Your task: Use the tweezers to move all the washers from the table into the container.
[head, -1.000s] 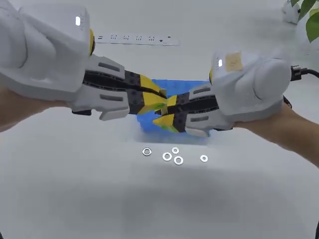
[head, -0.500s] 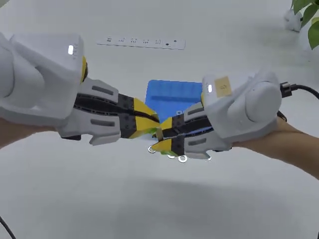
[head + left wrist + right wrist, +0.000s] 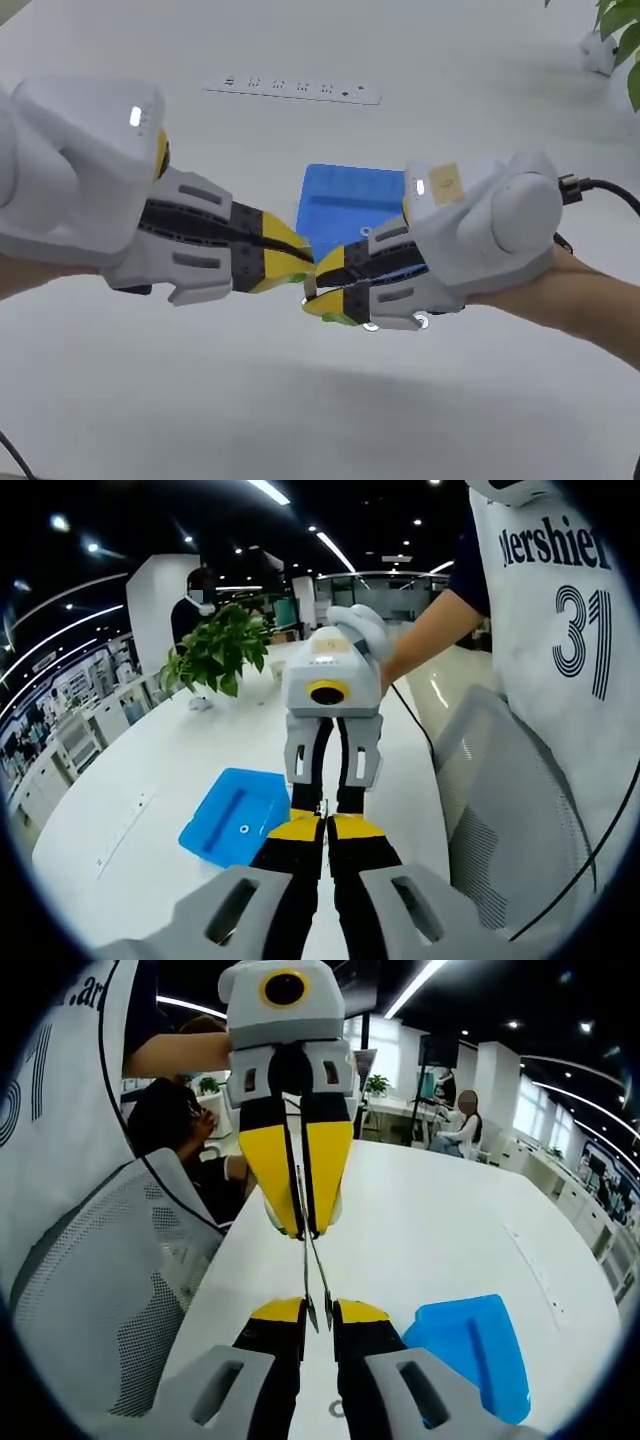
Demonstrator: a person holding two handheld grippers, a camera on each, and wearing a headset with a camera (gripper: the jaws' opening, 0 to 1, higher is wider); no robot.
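Left gripper (image 3: 300, 262), head view: reaches in from the left, yellow jaw tips drawn close, meeting the right gripper tip to tip above the table (image 3: 300, 410).
Right gripper (image 3: 318, 290), head view: reaches in from the right, its tips just on the near side of the container.
Container (image 3: 345, 200), head view: blue, on the white table just beyond the two sets of tips.
Washers (image 3: 371, 326), head view: two peek out on the table from under the right gripper's near edge.
Power strip (image 3: 295, 90), head view: well beyond the container.
Left gripper view, jaws: own pair nearly together, with the right gripper (image 3: 322, 818) facing them head-on.
Left gripper view, container (image 3: 235, 815): left of the jaws, with one washer (image 3: 244, 829) lying inside.
Right gripper view, tweezers (image 3: 308, 1250): joined end clamped between the left gripper's (image 3: 305, 1232) pressed jaws, two prongs spreading toward the camera.
Right gripper view, own jaws: a narrow gap, one jaw on either side of the prong tips; I cannot tell whether they press them.
Right gripper view, container (image 3: 470, 1355): on the table at lower right.
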